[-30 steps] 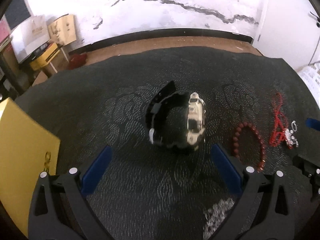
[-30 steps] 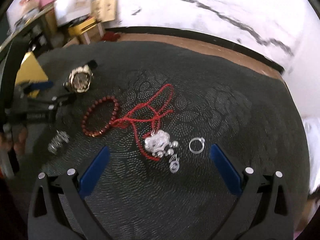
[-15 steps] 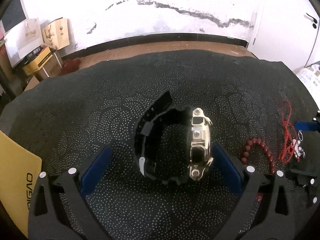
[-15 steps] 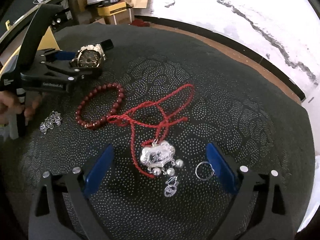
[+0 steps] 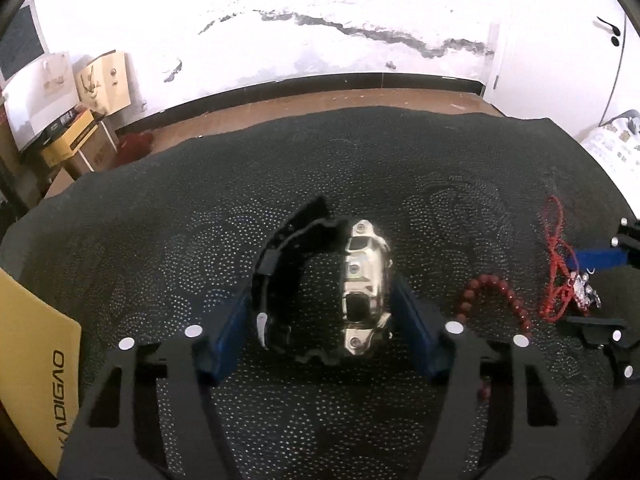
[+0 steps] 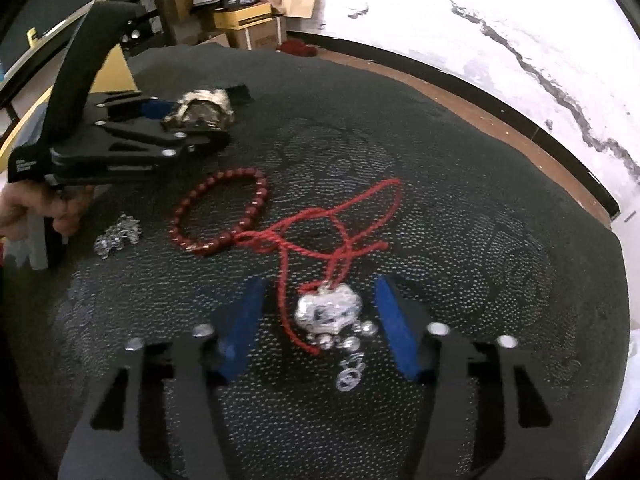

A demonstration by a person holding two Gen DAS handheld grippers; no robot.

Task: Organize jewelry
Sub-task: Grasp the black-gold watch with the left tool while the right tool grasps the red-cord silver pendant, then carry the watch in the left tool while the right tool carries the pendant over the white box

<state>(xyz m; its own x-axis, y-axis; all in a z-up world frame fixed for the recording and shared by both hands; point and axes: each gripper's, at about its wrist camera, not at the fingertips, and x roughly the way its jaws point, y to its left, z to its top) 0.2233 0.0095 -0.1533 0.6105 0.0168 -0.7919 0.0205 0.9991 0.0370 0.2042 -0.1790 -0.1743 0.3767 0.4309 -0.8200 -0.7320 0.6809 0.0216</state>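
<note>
A gold-cased watch with a black strap (image 5: 324, 292) lies on the black dotted mat (image 5: 360, 168). My left gripper (image 5: 322, 312) has closed around it, its blue pads touching strap and case; it also shows in the right wrist view (image 6: 188, 120). My right gripper (image 6: 320, 332) has its jaws partly closed on either side of a silver lock pendant (image 6: 326, 312) on a red cord (image 6: 340, 220), with a small gap still showing at each pad. A dark red bead bracelet (image 6: 220, 212) lies between the two grippers.
A small silver chain pile (image 6: 118, 236) lies left of the bracelet. A yellow box (image 5: 36, 368) sits at the mat's left edge. Cardboard boxes (image 6: 256, 4) stand on the floor beyond the mat. A white wall is behind.
My left gripper moved forward and narrowed onto the watch. My right gripper moved forward over the silver pendant and its jaws narrowed around it.
</note>
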